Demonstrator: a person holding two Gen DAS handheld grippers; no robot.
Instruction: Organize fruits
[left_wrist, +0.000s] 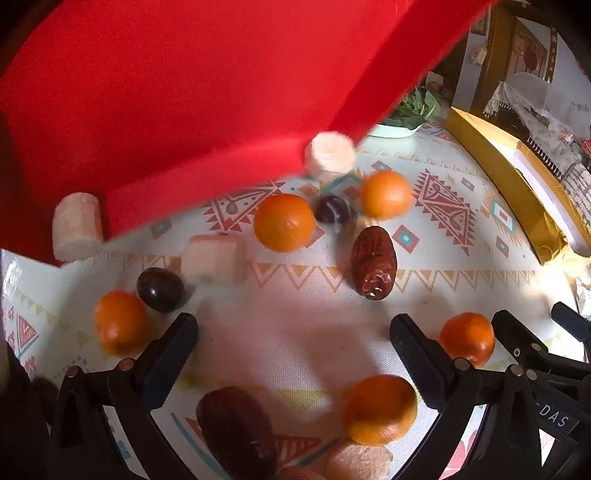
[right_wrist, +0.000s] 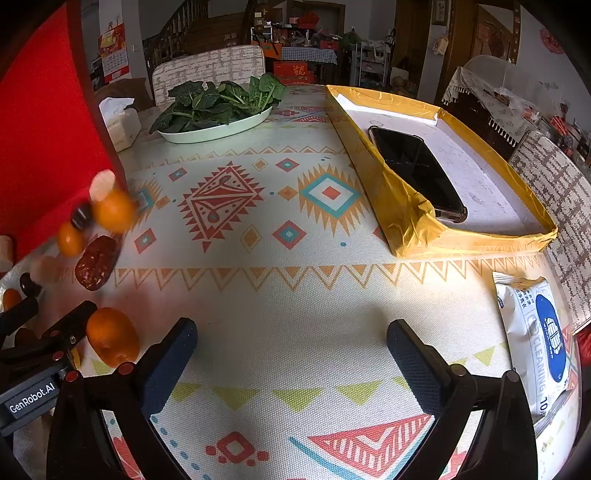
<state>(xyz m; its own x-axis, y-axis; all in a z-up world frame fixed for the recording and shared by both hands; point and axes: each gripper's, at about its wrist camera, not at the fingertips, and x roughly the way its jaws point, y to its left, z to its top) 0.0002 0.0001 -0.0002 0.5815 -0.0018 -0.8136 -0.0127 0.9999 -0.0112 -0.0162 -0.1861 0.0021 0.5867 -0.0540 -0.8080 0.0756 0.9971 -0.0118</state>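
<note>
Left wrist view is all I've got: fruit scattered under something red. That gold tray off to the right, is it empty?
Observer: No. A black phone lies inside the gold tray, along its left wall.
Operator: Is the right gripper carrying anything?
Observer: No. The right gripper is open, with only bare tablecloth between its jaws.
Operator: Anything near it I could bump?
Observer: A white pack of cleaning wipes lies on the cloth to its right.
</note>
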